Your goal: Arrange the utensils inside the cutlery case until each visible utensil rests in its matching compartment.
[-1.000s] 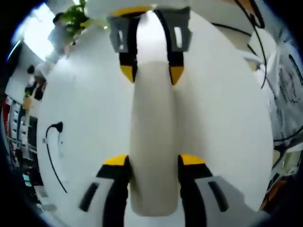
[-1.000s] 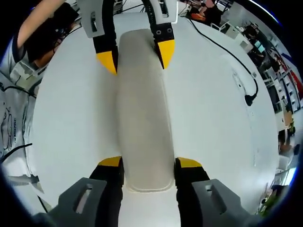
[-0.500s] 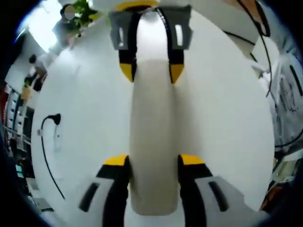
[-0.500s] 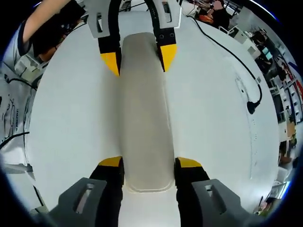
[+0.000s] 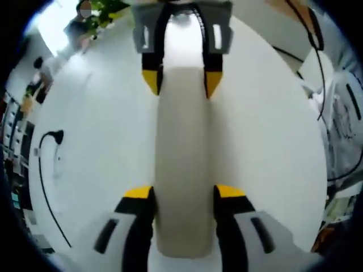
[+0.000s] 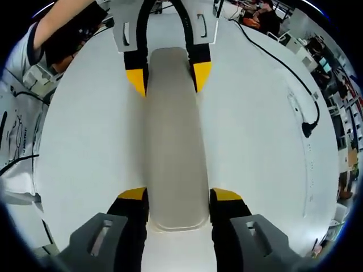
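1. Cutlery case (image 5: 182, 170) (image 6: 173, 141): long beige, lid shut, lying on white table (image 5: 272, 147) (image 6: 255, 147), mid-surface.
2. Left gripper (image 5: 183, 195) (image 6: 168, 76) pinches one end of the case; right gripper (image 6: 178, 198) (image 5: 181, 82) pinches the opposite end.
3. Black cable (image 5: 42, 170) (image 6: 283, 65) w/ plug runs near table edge.
4. Room: office shelves, plant (image 5: 108, 7), people at the rims.

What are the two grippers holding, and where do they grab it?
A long beige plastic case, shut: the right gripper clamps one end, the left gripper the opposite end.
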Demonstrator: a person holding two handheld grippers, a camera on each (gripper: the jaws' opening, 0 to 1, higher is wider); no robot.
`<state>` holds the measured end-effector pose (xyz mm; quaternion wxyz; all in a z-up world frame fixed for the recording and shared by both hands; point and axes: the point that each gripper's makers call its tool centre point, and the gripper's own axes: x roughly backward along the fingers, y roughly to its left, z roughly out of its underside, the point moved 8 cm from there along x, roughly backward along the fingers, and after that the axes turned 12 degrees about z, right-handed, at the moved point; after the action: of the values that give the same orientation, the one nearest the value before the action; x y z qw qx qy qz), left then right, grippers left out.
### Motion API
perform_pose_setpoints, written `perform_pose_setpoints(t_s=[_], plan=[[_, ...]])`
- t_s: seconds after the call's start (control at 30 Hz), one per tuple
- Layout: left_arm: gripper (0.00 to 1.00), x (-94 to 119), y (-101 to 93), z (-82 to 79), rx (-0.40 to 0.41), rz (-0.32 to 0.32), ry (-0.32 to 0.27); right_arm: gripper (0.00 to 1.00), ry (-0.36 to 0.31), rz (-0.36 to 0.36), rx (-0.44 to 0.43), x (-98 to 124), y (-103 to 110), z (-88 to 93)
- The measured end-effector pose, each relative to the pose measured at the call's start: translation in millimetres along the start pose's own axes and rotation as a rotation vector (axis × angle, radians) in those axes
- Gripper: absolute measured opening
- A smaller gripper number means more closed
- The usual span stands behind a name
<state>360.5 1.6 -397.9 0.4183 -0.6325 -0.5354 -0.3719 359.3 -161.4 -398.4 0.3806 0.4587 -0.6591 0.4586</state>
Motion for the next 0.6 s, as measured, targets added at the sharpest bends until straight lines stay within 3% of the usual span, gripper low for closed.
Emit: perform_pose_setpoints(t_s=[0.17,0.23,0.33,0.43,0.6], plan=[[0.46,3,-0.9,5.7,0.003,-0.033,-0.044,0.49,-0.016,0.041,-0.051,3,-1,5.3],[0.48,6,-2.7,11.0,0.010,-0.042,-0.029,0.49,0.002,0.023,-0.085,7,3,8.2],[0.48,16,-8.0,19.8,0.019,-0.067,-0.014,0.53,-0.032,0.053,-0.098,17,3,8.4],[0.48,32,-13.8,20.5,0.045,-0.106,-0.095,0.63,-0.091,0.092,-0.123,33,3,6.5],[0.48,62,-31.1,28.8,0.089,-0.162,-0.235,0.62,-0.104,0.145,-0.142,53,8,14.8]])
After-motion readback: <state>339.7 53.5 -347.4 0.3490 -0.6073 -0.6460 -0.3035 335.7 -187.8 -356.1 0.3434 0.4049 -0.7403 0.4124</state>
